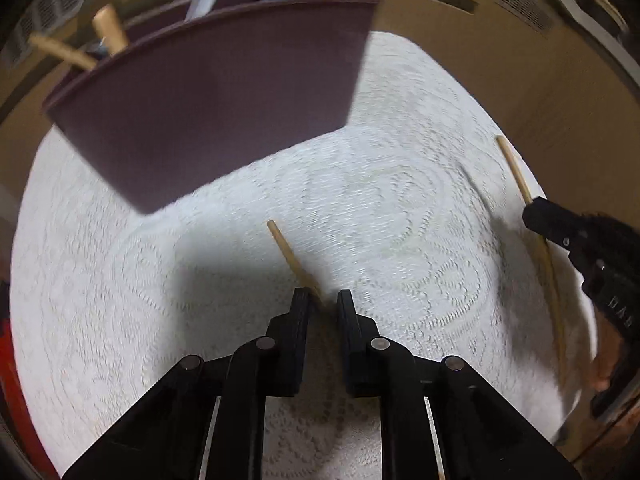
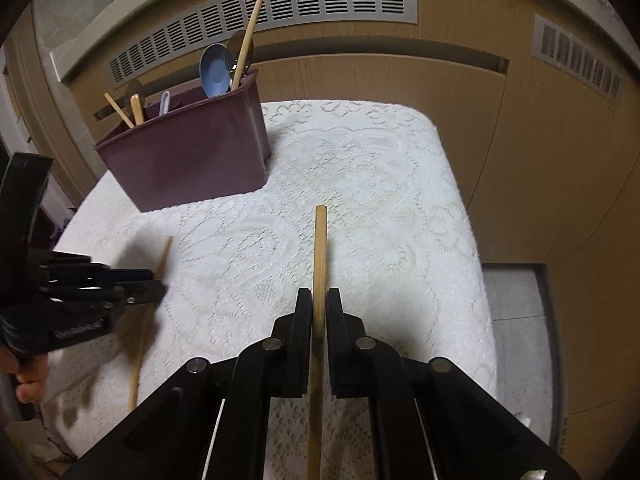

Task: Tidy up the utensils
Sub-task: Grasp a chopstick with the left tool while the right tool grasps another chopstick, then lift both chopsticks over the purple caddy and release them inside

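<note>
Nearest us, our right gripper has its black jaws pinched on a smooth round wooden chopstick that points straight ahead, and our left gripper is nearly shut around a second chopstick slanting across the cloth, though blur hides whether the pads press it. Both hang over a white lace tablecloth with looping patterns on a round-cornered table. Farther back stands a maroon plastic utensil caddy holding wooden sticks, a blue spoon and metal spoons, before tan wood panelling with grey slotted vents.
</note>
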### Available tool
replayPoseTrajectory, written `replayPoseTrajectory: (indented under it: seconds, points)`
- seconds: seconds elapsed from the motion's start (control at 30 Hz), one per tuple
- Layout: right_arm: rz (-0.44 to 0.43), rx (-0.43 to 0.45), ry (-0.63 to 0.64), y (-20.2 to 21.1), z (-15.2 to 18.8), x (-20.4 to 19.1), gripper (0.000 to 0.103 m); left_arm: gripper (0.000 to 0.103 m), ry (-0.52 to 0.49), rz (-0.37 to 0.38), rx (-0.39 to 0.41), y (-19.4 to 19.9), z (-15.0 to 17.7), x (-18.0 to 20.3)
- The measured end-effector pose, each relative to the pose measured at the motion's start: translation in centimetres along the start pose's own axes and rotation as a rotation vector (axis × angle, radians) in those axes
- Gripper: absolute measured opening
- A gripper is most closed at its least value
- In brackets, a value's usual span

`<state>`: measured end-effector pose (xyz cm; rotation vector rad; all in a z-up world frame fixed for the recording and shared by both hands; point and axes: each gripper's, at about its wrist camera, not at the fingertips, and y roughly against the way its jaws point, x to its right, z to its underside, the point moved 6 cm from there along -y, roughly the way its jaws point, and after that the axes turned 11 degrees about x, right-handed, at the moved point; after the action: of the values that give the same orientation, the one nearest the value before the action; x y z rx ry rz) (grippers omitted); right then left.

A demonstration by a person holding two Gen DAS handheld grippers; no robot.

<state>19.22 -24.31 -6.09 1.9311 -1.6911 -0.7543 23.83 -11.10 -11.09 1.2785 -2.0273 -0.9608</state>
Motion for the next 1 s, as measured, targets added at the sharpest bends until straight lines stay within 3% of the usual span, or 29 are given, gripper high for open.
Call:
replayPoseTrajectory:
  seconds: [0.1,0.27,0.53,0.67,1.0]
  points:
    - [-0.042,-0.015,-0.03,0.2,0.5,0.0,0.006,0.013,-0.005,0.03,0.037,0.6,0.2,0.8]
    - [-0.058,-0.01,-0.031,0.7,0.5,-0.5,0.006,0.012,0.023,0.012,0.134,3.0,0.0,0.3]
    - [-0.092,0.036,-0.009,3.1,-0.7,-2.4,0.006,0.01,0.032,0.054,0.354,10.3,-0.5,0.0]
    - [-0.086,0.058,0.022,4.4,-1.3,-3.6,0.006,0.008,0.064,0.094,0.418,13.3,-0.5,-0.4]
    - [-0.059,0.12,0.087,7.6,-2.9,-5.6,0.006,0.006,0.067,0.083,0.541,17.5,-1.0,-1.0]
